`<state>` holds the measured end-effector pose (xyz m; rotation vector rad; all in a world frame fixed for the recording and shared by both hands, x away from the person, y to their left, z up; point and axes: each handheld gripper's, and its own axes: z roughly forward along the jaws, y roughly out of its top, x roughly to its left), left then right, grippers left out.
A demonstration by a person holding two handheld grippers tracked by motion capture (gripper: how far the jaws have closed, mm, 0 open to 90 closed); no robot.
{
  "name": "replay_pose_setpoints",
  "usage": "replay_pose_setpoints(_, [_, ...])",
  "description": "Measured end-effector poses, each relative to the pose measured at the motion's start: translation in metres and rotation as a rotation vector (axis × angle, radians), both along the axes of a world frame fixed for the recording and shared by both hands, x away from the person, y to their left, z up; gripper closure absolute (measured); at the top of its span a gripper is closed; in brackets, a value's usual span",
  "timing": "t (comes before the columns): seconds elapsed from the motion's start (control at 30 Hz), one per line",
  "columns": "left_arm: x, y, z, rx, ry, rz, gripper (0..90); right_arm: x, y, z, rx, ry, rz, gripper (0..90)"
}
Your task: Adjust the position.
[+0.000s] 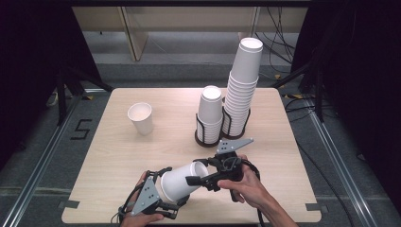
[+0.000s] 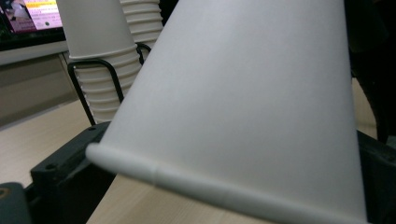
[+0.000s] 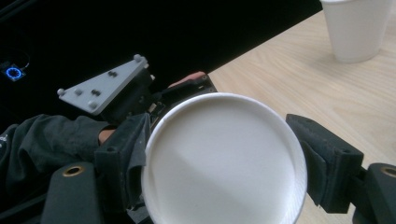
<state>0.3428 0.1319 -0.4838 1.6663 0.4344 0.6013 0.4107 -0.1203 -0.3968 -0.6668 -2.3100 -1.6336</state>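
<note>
A white paper cup point(image 1: 177, 182) lies on its side above the table's front edge, held between both grippers. My left gripper point(image 1: 166, 190) grips its wide rim end; in the left gripper view the black jaws stand against both sides of the cup point(image 2: 243, 93) near its rolled rim. My right gripper point(image 1: 195, 171) comes from the right onto the narrower end. In the right gripper view that round end point(image 3: 224, 158) faces the camera, with a black jaw touching each side. The other hand and its grey plate point(image 3: 105, 86) show behind it.
A single cup point(image 1: 141, 118) stands upright at the table's left back. Two stacks of cups sit in black wire holders at the middle back, a short one point(image 1: 209, 116) and a tall one point(image 1: 242, 90). Bare wooden table point(image 1: 118, 156) lies between them and the hands.
</note>
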Motion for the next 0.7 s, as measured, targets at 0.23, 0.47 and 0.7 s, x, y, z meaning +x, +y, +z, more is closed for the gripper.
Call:
replay_pose_setpoints(0.23, [-0.0012, -0.0005, 0.0004, 0.012, -0.005, -0.01, 4.1, 0.0019, 0.0008, -0.0029, 0.002, 0.001, 0.007, 26.1])
replay_pose_setpoints(0.47, [-0.0007, 0.0009, 0.003, 0.033, 0.003, -0.02, 7.0, 0.0019, 0.0003, -0.0023, -0.01, -0.014, 0.0, 25.3])
replay_pose_setpoints(0.7, [-0.0001, 0.0011, 0.0056, 0.075, 0.044, -0.026, 8.7, 0.0002, 0.0013, 0.0017, -0.061, -0.072, 0.011, 21.3])
